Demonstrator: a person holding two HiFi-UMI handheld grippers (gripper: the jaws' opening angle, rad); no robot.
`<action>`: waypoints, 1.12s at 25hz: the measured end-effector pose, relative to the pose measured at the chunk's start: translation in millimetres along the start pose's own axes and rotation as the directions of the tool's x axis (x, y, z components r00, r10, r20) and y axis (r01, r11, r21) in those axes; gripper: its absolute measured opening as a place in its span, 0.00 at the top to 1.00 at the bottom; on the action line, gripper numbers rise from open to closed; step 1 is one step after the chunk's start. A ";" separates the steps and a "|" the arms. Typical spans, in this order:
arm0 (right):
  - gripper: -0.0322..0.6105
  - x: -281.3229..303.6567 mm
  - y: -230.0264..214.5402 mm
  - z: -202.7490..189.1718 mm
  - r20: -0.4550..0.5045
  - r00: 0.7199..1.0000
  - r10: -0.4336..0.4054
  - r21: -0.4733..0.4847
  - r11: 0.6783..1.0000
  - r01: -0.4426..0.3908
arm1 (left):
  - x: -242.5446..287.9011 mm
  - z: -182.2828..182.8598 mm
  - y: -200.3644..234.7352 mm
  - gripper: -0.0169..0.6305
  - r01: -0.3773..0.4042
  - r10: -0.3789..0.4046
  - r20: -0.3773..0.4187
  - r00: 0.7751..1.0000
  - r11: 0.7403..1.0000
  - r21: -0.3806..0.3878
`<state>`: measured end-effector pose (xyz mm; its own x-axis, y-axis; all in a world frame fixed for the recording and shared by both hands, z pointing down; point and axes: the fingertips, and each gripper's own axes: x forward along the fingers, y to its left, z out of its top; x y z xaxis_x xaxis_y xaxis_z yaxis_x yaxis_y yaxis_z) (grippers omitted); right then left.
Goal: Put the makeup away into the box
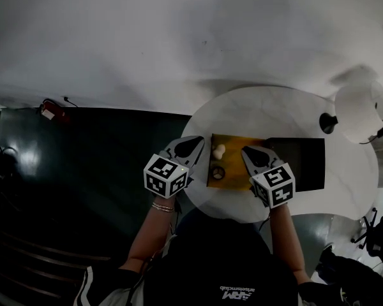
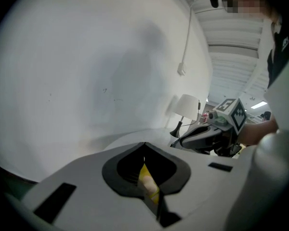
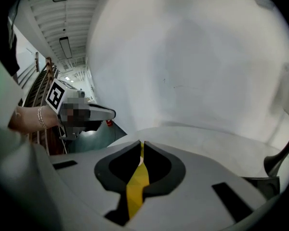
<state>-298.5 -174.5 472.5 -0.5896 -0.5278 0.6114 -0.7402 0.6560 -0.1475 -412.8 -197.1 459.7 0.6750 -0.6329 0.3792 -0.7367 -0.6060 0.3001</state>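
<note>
A yellow-brown flat box (image 1: pixel 235 171) lies in the middle of the round white table (image 1: pixel 274 110). In it I see a cream rounded makeup piece (image 1: pixel 219 150) and a small dark round one (image 1: pixel 217 172). My left gripper (image 1: pixel 200 140) hovers over the box's left edge and my right gripper (image 1: pixel 245 150) over its right part. Both are shut with nothing between the jaws. In the left gripper view the closed left gripper (image 2: pixel 144 147) shows only a yellow strip and a pale piece (image 2: pixel 147 182) below. The right gripper (image 3: pixel 141 146) shows yellow box surface (image 3: pixel 137 186) below.
A black rectangular panel (image 1: pixel 298 164) lies right of the box. A white table lamp (image 1: pixel 361 110) stands at the table's right edge. A plain white wall rises behind the table, and dark floor (image 1: pixel 102 145) lies to the left. A red object (image 1: pixel 50 110) sits by the wall.
</note>
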 end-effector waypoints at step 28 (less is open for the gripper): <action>0.92 -119.6 -82.4 84.5 0.272 0.954 -0.127 -0.143 0.975 0.170 | -12.7 110.8 -39.4 0.95 -0.128 0.088 0.218 0.972 0.976 0.176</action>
<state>-194.3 -211.0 345.8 -0.5566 -0.7332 0.3907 -0.7759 0.6269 0.0710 -388.0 -218.6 346.1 0.5999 -0.7736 0.2042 -0.7984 -0.5952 0.0908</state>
